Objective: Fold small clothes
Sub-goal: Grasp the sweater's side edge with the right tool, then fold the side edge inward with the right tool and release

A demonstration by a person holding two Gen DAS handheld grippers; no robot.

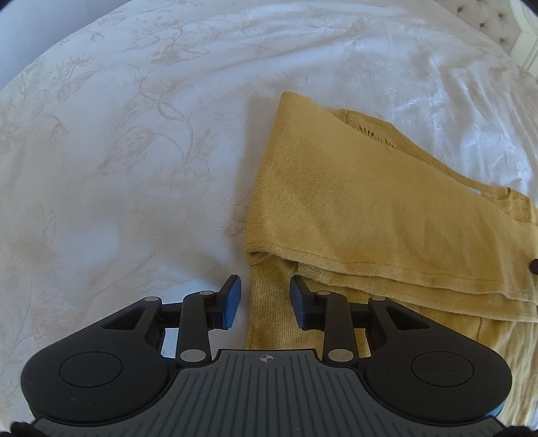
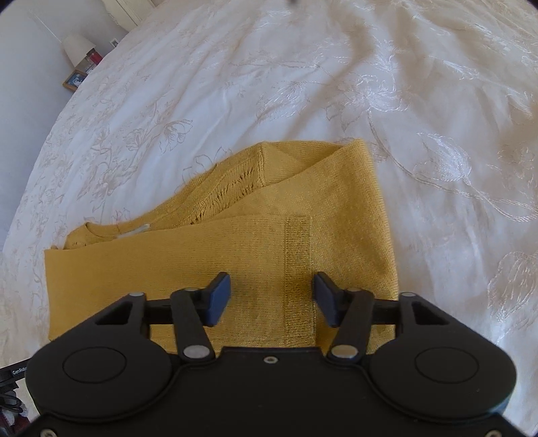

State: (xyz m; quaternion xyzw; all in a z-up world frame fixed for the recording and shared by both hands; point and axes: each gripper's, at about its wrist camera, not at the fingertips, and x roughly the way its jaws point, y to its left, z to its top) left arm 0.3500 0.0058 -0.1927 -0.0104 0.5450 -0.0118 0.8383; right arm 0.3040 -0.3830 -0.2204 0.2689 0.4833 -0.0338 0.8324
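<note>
A mustard-yellow knit garment (image 1: 353,188) lies folded in layers on the white flowered bedspread (image 1: 117,151). My left gripper (image 1: 265,297) hovers over its near left corner. Its blue pads (image 1: 232,299) stand apart, with the lower layer's edge in the gap and nothing pinched. In the right wrist view the same garment (image 2: 235,242) stretches left, a sleeve with a ribbed cuff band (image 2: 297,269) folded across the top. My right gripper (image 2: 273,294) is open just above that band, one pad on each side of it, neither pressing on the knit.
The bedspread (image 2: 403,117) spreads out wrinkled on all sides of the garment. A white lamp (image 2: 79,48) and a framed picture (image 2: 74,80) stand beyond the bed's far left edge. A tufted headboard (image 1: 487,20) shows at the top right.
</note>
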